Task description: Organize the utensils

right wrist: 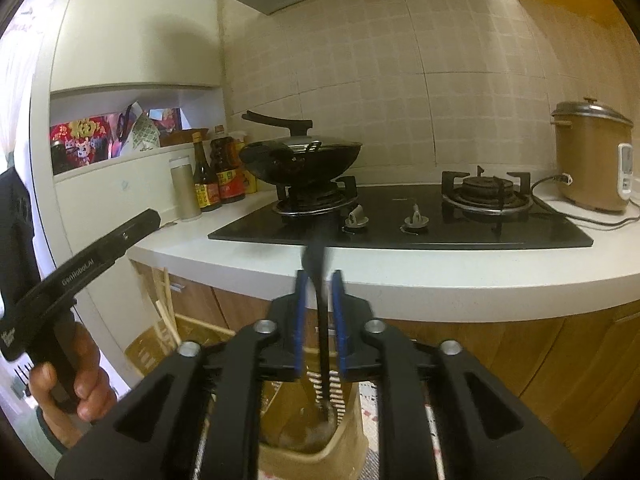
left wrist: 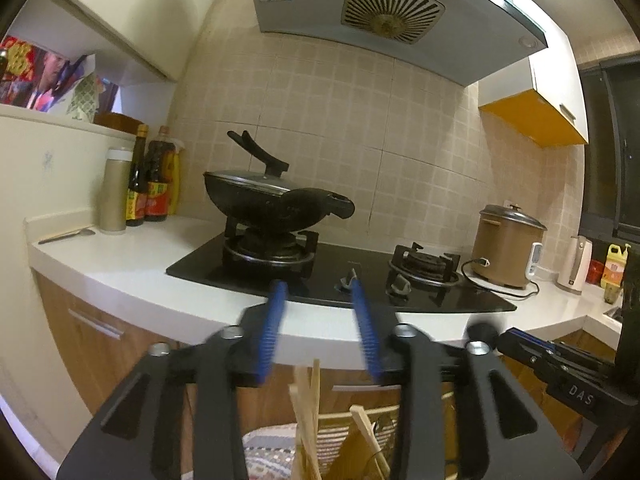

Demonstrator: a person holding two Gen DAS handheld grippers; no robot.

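Both wrist views stoveward (shared hob (left wrist: 340,276))

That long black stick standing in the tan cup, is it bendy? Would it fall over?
The black handle looks straight and thin, so probably stiff, not floppy. It stands tall out of the tan cup, between the right tool's open pads, so a nudge would likely just lean it against the rim.
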